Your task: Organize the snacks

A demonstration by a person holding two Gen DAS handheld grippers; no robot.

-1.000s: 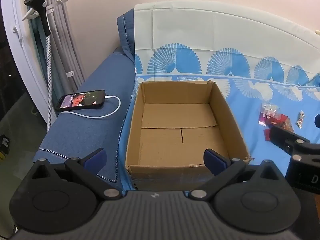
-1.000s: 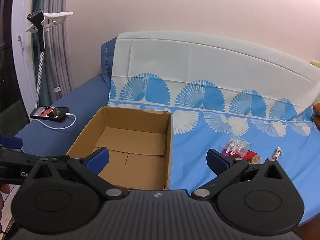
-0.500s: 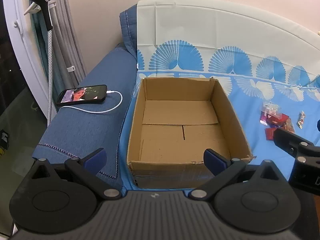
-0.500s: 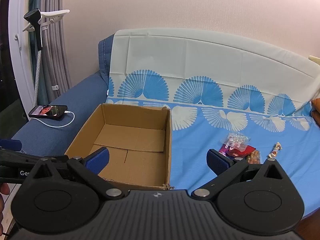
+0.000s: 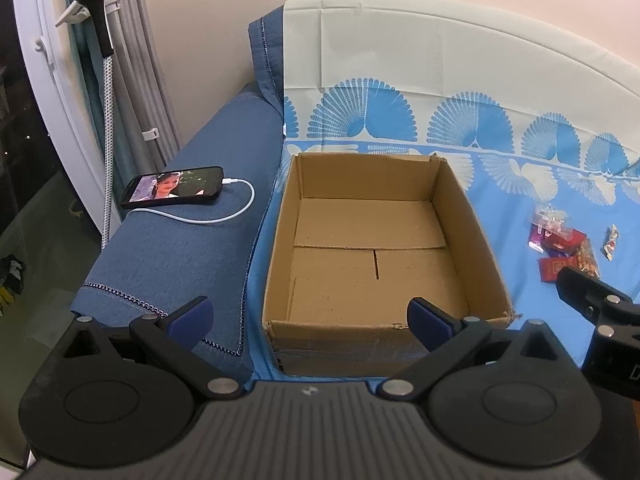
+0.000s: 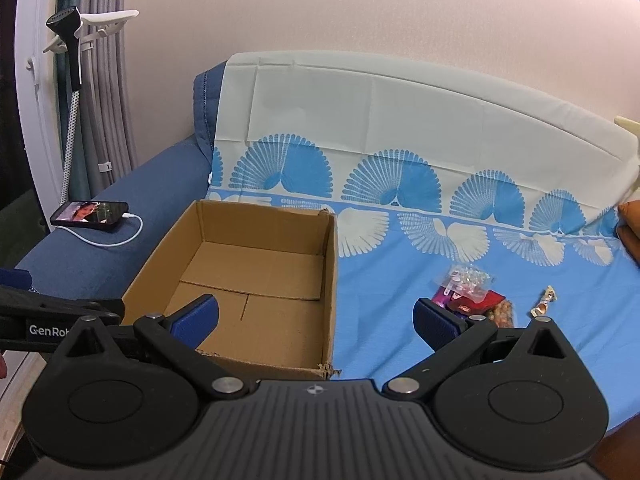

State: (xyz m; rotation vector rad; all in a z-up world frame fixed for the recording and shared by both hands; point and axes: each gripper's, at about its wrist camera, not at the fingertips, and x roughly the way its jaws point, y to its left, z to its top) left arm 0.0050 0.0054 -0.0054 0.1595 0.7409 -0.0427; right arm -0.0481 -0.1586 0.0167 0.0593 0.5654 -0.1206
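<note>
An empty brown cardboard box (image 5: pixel 380 240) (image 6: pixel 256 268) sits on a blue patterned sheet on a sofa. To its right lies a small heap of snacks (image 5: pixel 560 240) (image 6: pixel 472 292): a clear bag, red and purple packets, a bag of nuts. A single wrapped candy (image 5: pixel 611 241) (image 6: pixel 544 301) lies further right. My left gripper (image 5: pixel 308 316) is open and empty in front of the box's near wall. My right gripper (image 6: pixel 316 316) is open and empty too, near the box's right corner, with the snacks beyond its right finger.
A phone (image 5: pixel 174 187) (image 6: pixel 91 215) with its screen lit lies on the sofa's blue arm, plugged into a white cable (image 5: pixel 224 216). A garment steamer on a stand (image 5: pixel 94 8) and curtains are at the left. An orange cushion (image 6: pixel 630 224) shows at the far right.
Both grippers have drawn back and risen slightly, so the box and snacks sit a little lower and farther in view. Both stay open and empty.
</note>
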